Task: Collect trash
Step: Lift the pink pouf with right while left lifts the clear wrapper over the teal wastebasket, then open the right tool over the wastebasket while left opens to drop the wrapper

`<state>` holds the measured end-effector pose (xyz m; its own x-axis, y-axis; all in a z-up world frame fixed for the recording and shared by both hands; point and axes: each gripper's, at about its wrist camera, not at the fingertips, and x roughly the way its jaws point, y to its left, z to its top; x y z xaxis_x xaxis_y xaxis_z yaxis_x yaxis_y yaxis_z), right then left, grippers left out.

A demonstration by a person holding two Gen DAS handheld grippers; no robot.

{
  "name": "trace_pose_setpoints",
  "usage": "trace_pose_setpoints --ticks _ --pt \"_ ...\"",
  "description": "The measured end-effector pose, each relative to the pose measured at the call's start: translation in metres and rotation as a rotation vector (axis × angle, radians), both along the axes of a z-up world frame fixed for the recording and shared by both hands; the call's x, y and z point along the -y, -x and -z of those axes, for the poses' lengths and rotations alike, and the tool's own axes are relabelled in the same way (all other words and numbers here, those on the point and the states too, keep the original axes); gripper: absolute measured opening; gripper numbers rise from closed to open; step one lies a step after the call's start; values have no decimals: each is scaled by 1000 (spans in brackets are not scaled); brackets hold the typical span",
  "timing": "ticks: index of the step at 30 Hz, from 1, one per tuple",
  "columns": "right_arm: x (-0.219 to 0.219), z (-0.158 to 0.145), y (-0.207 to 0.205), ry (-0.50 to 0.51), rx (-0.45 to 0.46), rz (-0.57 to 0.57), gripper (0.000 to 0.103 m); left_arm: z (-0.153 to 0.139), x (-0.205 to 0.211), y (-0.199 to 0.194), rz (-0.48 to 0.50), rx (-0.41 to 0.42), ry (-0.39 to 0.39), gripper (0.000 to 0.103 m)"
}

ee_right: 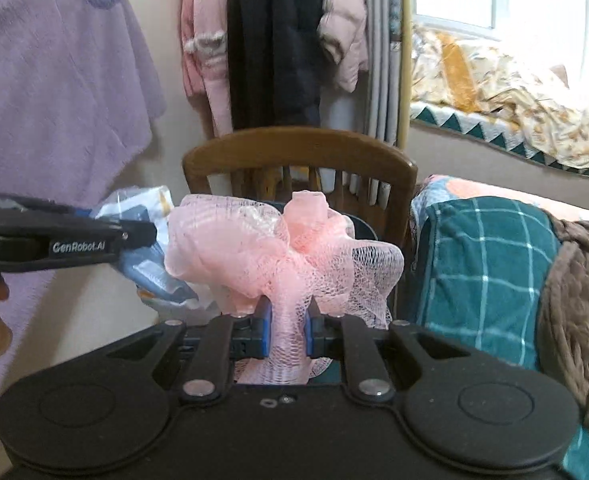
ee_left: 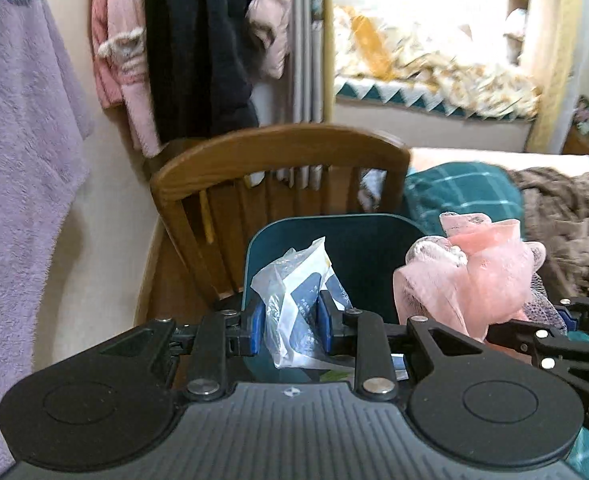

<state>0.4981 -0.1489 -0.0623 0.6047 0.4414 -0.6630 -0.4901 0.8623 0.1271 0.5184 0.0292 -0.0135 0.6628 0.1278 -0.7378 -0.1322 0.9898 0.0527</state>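
My left gripper (ee_left: 289, 322) is shut on a crumpled clear plastic wrapper (ee_left: 294, 284) with blue print, held above a dark teal trash bin (ee_left: 370, 248). My right gripper (ee_right: 287, 330) is shut on a pink mesh net (ee_right: 270, 248), held over the same bin, whose rim (ee_right: 360, 226) just shows behind the net. In the left wrist view the pink net (ee_left: 470, 276) hangs at the right beside the wrapper. In the right wrist view the left gripper (ee_right: 134, 234) and the wrapper (ee_right: 150, 268) are at the left.
A wooden chair (ee_left: 278, 152) stands right behind the bin. Clothes (ee_left: 198, 48) hang on the wall behind it, and a purple fleece (ee_left: 18, 128) hangs at the left. A bed with a teal checked blanket (ee_right: 486, 272) and brown throw (ee_right: 582, 304) lies at the right.
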Motion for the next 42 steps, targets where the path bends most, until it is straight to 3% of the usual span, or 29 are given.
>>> trace_pose_setpoints --ticks 6,14,20,24,31,33,35,42 --pt "-19 38 -59 83 -56 -105 14 40 9 -56 -32 -119 -34 26" --pt "-45 79 -85 180 -143 -243 15 95 20 -95 -9 -323 -94 26" --pt "-54 98 -91 208 -194 -291 21 127 23 -100 -19 -438 -88 26" --pt "-52 102 -97 183 -224 -300 27 133 22 -99 -22 -455 -66 27" --pt "-50 97 -90 183 -200 -319 36 128 17 -95 -34 -429 -5 32" --pt "-47 94 -86 182 -191 -315 38 123 14 -90 -31 -409 9 39" --pt "-45 90 -87 179 -185 -308 41 117 13 -87 -26 -380 14 59" --pt "-38 72 -71 164 -159 -265 50 84 9 -63 -9 -285 31 61"
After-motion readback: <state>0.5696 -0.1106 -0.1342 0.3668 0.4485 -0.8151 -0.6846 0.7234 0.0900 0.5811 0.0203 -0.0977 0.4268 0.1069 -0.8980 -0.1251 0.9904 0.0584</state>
